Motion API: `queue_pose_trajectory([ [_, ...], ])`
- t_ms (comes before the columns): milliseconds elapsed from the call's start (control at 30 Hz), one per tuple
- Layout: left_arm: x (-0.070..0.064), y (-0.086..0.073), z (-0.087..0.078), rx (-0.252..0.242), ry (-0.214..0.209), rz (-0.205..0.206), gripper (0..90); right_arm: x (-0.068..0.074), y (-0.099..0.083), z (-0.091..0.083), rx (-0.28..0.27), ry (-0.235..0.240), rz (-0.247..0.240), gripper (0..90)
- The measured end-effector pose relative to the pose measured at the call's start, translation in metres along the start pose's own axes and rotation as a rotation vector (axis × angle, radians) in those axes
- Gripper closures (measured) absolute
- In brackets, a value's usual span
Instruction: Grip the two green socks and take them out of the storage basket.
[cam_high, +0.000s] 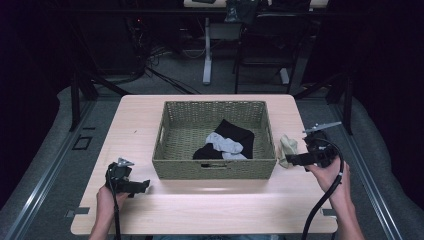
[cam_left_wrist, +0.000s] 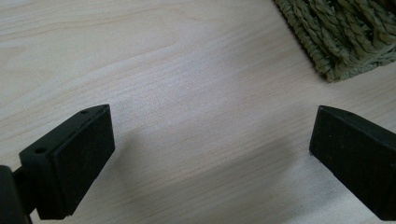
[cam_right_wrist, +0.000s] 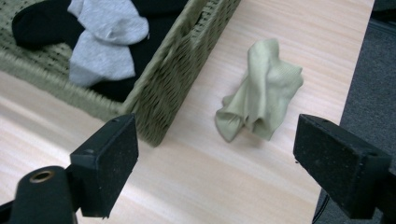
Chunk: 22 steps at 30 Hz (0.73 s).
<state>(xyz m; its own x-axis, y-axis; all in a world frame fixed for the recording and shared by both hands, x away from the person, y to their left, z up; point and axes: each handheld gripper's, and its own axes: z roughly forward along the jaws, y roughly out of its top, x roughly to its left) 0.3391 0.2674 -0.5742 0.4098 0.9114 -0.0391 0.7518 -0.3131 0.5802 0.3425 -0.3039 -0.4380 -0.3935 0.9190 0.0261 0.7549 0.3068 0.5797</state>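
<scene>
In the left gripper view, the woven basket is cut off by the top and right edges, only one corner showing. In the right gripper view, the black sock and grey sock run off the top edge; the basket's near corner is blurred.

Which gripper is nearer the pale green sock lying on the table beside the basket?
Right. The right gripper sits just beside the pale green sock, jaws open toward it. The left gripper is across the table, past the wicker basket, near its front left corner.
</scene>
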Motion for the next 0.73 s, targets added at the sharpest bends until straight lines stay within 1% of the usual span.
queue_pose_trajectory([
  [67, 0.000, 0.000, 0.000, 0.000, -0.001, 0.000, 0.2, 0.004, -0.007, -0.001, -0.004, -0.006, -0.009, 10.4],
  [100, 0.000, 0.000, 0.000, 0.001, -0.001, 0.002, 0.2, 0.010, -0.014, -0.002, -0.027, -0.016, -0.021, 9.5],
  [167, 0.000, 0.000, 0.000, 0.000, 0.000, 0.000, 0.2, 0.015, -0.021, -0.001, -0.035, -0.023, -0.034, 6.8],
  [200, 0.000, 0.000, 0.000, 0.000, 0.000, 0.000, 0.2, 0.015, -0.021, -0.001, -0.035, -0.023, -0.034, 6.8],
  [233, 0.000, 0.000, 0.000, 0.000, 0.000, -0.001, 0.2, 0.020, -0.027, 0.000, -0.041, -0.008, -0.036, 5.3],
  [300, 0.000, 0.000, 0.000, 0.000, 0.002, -0.001, 0.2, 0.021, -0.030, 0.002, -0.042, -0.001, -0.038, 4.4],
  [333, 0.001, 0.000, 0.000, 0.000, 0.000, 0.000, 0.2, 0.022, -0.036, 0.006, -0.036, 0.004, -0.038, 3.2],
  [400, 0.000, 0.000, 0.001, 0.003, 0.001, 0.000, 0.2, 0.022, -0.041, 0.011, -0.017, 0.001, -0.041, 0.8],
  [467, 0.000, 0.000, 0.001, 0.006, 0.000, -0.001, 0.2, 0.021, -0.043, 0.013, -0.018, 0.008, -0.034, 0.7],
  [500, 0.001, 0.000, 0.001, 0.006, 0.000, -0.003, 0.2, 0.019, -0.048, 0.018, -0.020, 0.026, -0.024, 0.4],
  [533, 0.001, 0.000, 0.001, 0.009, -0.001, -0.003, 0.2, 0.018, -0.050, 0.020, -0.015, 0.022, -0.022, 0.0],
  [600, 0.001, 0.000, 0.001, 0.009, -0.001, -0.005, 0.2, 0.015, -0.055, 0.026, -0.005, 0.036, -0.010, 0.0],
  [633, 0.000, 0.000, 0.001, 0.011, -0.002, 0.007, 0.2, 0.014, -0.057, 0.029, -0.004, 0.037, -0.009, 0.0],
  [733, -0.001, 0.000, 0.001, 0.005, 0.003, 0.010, 0.2, 0.011, -0.059, 0.033, 0.010, 0.035, -0.007, 0.0],
])
